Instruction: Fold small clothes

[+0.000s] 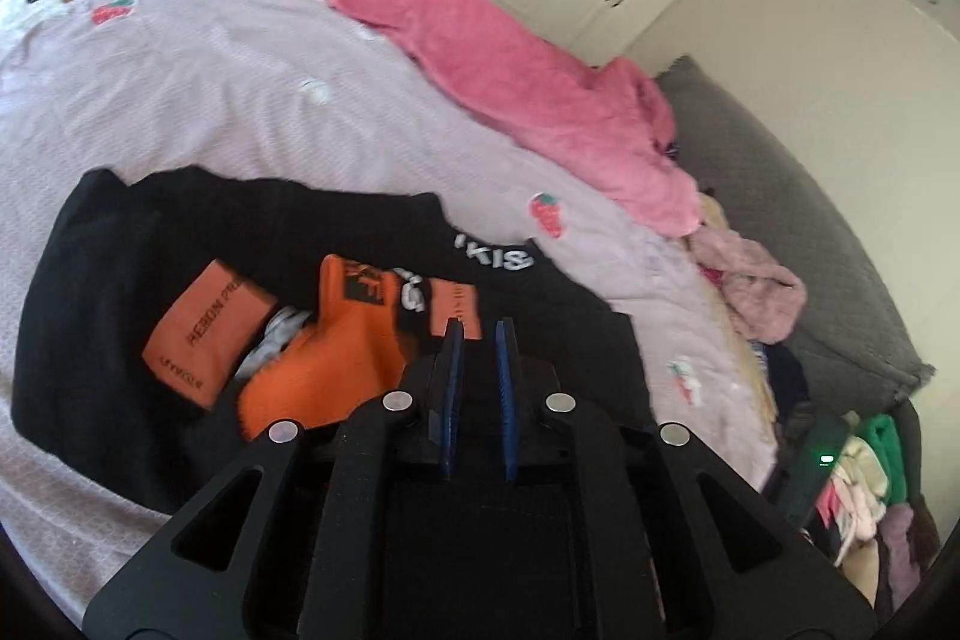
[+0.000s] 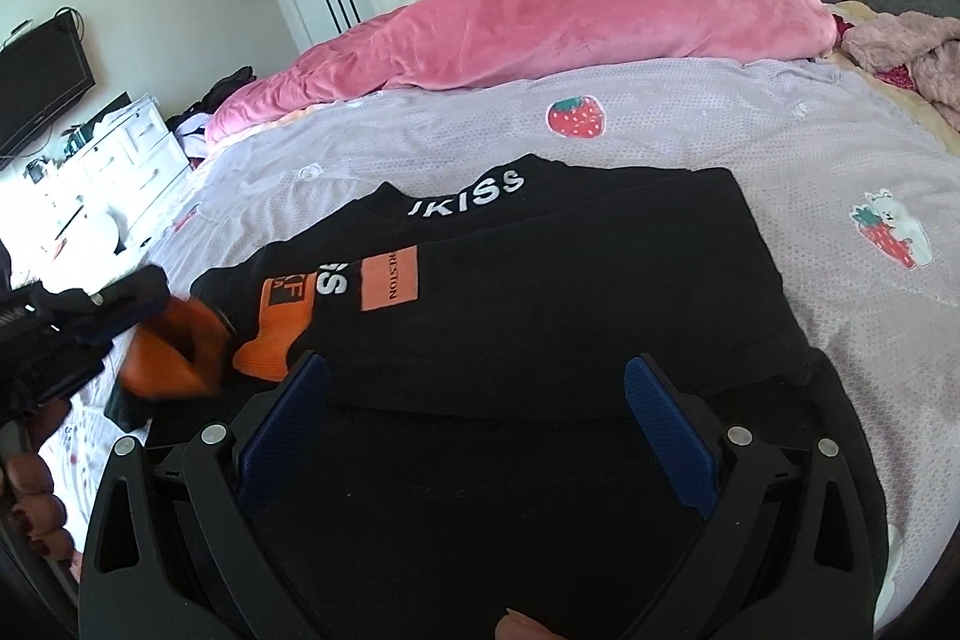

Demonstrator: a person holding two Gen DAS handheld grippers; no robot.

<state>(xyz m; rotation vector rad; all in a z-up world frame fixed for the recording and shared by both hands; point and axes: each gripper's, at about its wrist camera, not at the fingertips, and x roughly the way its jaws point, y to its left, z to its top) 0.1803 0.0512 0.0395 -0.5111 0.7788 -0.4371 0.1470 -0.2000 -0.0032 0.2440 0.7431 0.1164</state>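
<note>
In the left wrist view, the left claw (image 1: 478, 331) hung with its blue pads nearly together, pinching nothing, over the black and orange printed cotton shirt (image 1: 180, 232) lying on the lilac strawberry-print bed cover (image 1: 210, 100).

In the right wrist view, the right claw (image 2: 474, 376) stood spread wide over the shirt's near hem, the shirt lying partly folded toward the bed's near edge.

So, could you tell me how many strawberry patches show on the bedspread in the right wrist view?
2: one strawberry patch beyond the black shirt, one with a bear to its right. Others may be hidden.

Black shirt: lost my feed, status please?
Left tongs shut, empty. Right tongs open, empty. Black shirt partly folded on bedsheet. Nothing in the way.
</note>
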